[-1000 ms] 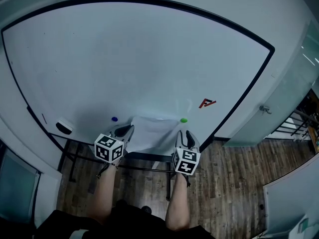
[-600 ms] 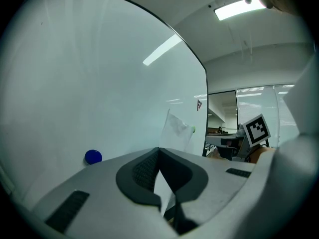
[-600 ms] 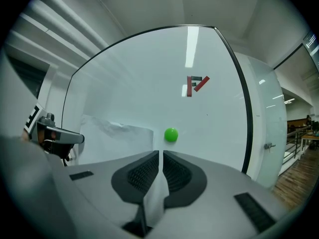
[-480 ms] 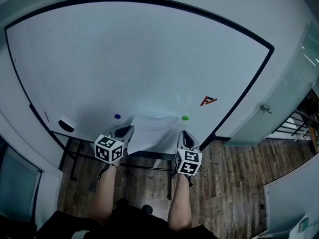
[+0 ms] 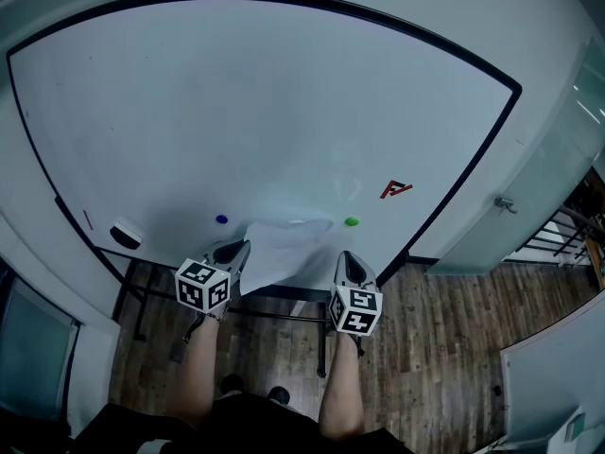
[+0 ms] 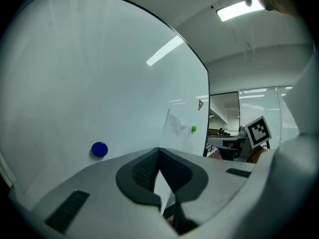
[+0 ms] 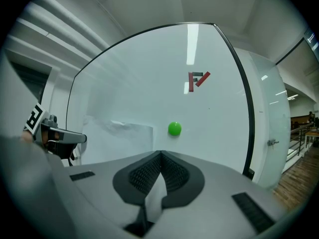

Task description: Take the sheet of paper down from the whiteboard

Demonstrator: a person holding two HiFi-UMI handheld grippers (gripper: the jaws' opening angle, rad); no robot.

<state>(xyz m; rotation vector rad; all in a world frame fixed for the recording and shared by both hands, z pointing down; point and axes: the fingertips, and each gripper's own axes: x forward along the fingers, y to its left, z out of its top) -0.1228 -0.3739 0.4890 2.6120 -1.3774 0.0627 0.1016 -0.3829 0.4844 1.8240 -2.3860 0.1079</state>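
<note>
Head view | left gripper [image 5: 240,248] clamps paper [image 5: 288,242] | right gripper [image 5: 345,256] just closed on it | whiteboard [image 5: 236,93] mark [image 5: 395,190]: red "F"

Both forearms extend from the lower edge of the head view toward centre frame, roughly parallel. Left gripper [image 5: 240,248], lower centre-left: jaws closed on the sheet of paper [image 5: 284,250]. Right gripper [image 5: 345,257], lower centre-right: jaws have just been closing and now pinch the same sheet.
</note>
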